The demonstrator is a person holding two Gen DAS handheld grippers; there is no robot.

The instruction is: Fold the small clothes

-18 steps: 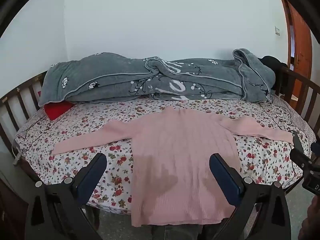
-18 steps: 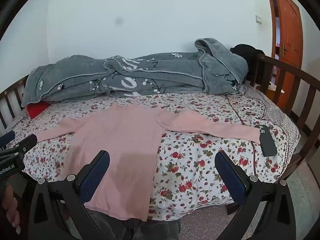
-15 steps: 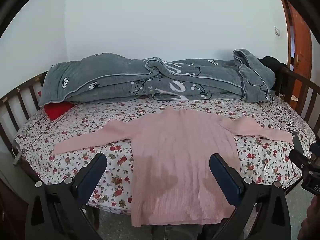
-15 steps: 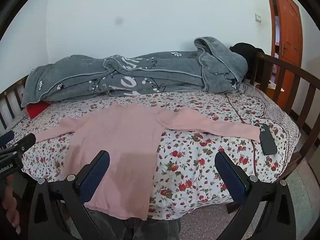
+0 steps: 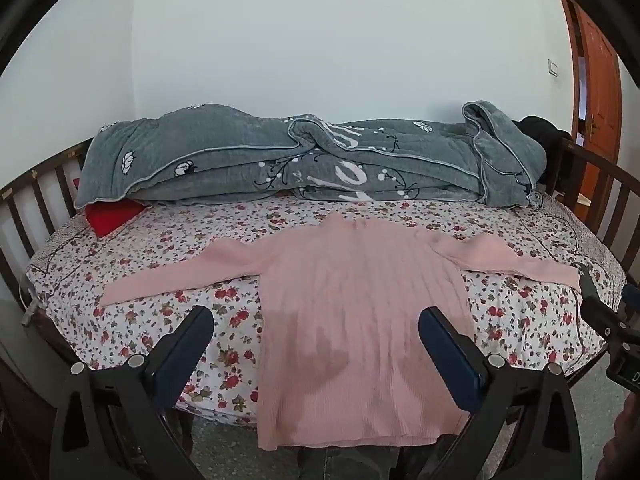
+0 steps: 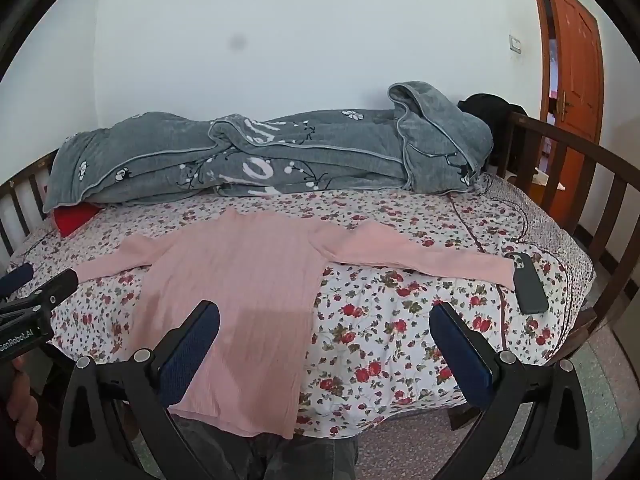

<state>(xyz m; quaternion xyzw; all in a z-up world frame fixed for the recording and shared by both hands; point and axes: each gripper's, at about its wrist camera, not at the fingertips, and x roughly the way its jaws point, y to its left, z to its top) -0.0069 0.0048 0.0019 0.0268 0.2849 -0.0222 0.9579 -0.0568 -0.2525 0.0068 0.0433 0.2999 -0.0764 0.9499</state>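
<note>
Sweater [image 5: 360, 304] spread flat on the flowered bed [image 5: 160, 248], sleeves out.
Left gripper [image 5: 316, 340] and right gripper [image 6: 324, 336] both hover wide apart, holding nothing.

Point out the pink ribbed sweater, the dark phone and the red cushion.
pink ribbed sweater [image 5: 360, 300]: left wrist view, chest.
dark phone [image 6: 529, 285]: right wrist view, back.
red cushion [image 5: 113, 216]: left wrist view, exposed corner.

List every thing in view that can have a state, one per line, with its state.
Pink sweater: spread flat, unfolded, sleeves out, hem over the bed edge.
Grey blanket: bunched along the wall.
Phone: flat on the bed, at the sleeve cuff.
Red cushion: partly under the blanket.
Door: ajar.
Left gripper: fingers open, empty.
Right gripper: fingers open, empty.
</note>
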